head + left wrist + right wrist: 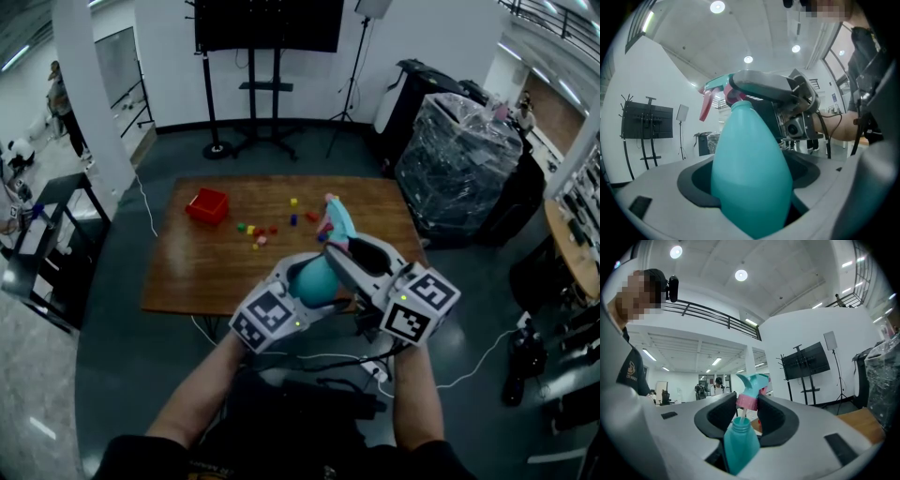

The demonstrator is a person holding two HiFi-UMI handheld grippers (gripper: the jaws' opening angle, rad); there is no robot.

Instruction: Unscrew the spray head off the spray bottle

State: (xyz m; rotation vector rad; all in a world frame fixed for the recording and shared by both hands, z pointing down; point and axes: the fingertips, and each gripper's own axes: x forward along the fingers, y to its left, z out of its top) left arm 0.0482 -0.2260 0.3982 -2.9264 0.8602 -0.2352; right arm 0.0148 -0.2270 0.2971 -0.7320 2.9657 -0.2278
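Right gripper view: the right gripper (749,402) is pinching the spray head (753,382) by its pink collar (746,402), at 12 o'clock above the bottle (740,444), which the left gripper (752,197) is clamping; lifting straight is probably sparing the tube (737,414).

We can read no words, numbers or brand names in any view. The marker cube (269,317) on the left hand-held gripper (319,279), at seven o'clock in the head view, and its twin (422,305) on the right hand-held gripper (336,251), at five o'clock, carry only black-and-white square patterns. At nine o'clock in the right gripper view, a pale emblem (630,367) on a person's dark sleeve is too small to make out.
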